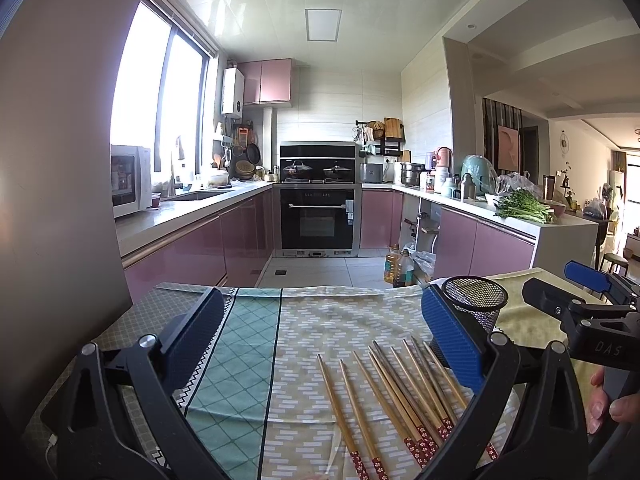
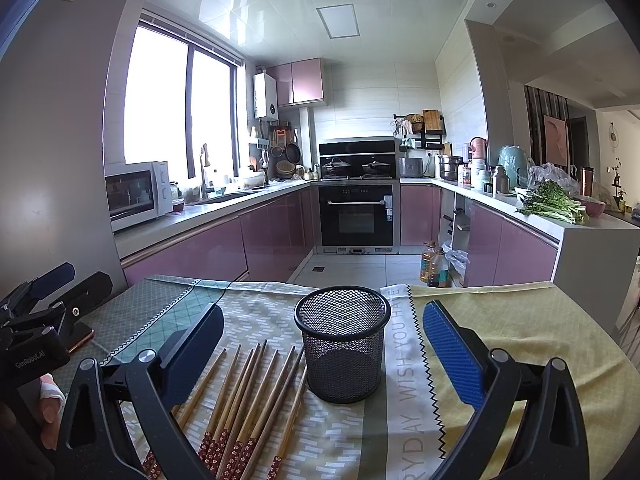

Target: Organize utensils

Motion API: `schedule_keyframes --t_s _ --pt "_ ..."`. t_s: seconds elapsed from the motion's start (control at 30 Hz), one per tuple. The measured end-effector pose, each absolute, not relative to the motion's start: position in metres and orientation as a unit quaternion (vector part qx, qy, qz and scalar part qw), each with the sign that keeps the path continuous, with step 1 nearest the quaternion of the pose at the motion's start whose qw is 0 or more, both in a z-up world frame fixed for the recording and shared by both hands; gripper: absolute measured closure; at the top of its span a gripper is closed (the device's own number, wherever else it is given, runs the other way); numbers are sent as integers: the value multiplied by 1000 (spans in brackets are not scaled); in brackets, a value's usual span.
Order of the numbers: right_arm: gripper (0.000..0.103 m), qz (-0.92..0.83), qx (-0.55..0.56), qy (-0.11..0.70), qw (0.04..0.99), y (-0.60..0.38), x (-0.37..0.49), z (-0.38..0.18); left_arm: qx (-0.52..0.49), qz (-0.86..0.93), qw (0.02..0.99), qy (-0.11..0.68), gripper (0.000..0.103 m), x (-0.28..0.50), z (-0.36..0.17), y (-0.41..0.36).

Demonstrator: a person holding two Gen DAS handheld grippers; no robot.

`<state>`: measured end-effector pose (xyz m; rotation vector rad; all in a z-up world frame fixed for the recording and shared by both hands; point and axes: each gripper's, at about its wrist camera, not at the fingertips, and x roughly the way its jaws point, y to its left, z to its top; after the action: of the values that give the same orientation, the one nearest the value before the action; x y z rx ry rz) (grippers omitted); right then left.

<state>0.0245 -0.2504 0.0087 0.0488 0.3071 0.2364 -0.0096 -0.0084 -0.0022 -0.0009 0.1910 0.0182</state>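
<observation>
Chopsticks (image 2: 248,396) lay loose at lower centre on the cloth (image 2: 500,320), just left of the cup (image 2: 343,344). Both the left gripper (image 1: 320,336) and the right gripper (image 2: 324,344) gaped wide, empty.

Table under patterned cloths (image 2: 520,328) carries chopsticks (image 2: 248,396) beside mesh cup (image 2: 343,344).
</observation>
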Motion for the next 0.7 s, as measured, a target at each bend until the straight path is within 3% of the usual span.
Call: schedule_keyframes --t_s 0.7 --pt "6 126 26 171 977 -251 27 3 2 8 992 125 6 0 -7 -6"
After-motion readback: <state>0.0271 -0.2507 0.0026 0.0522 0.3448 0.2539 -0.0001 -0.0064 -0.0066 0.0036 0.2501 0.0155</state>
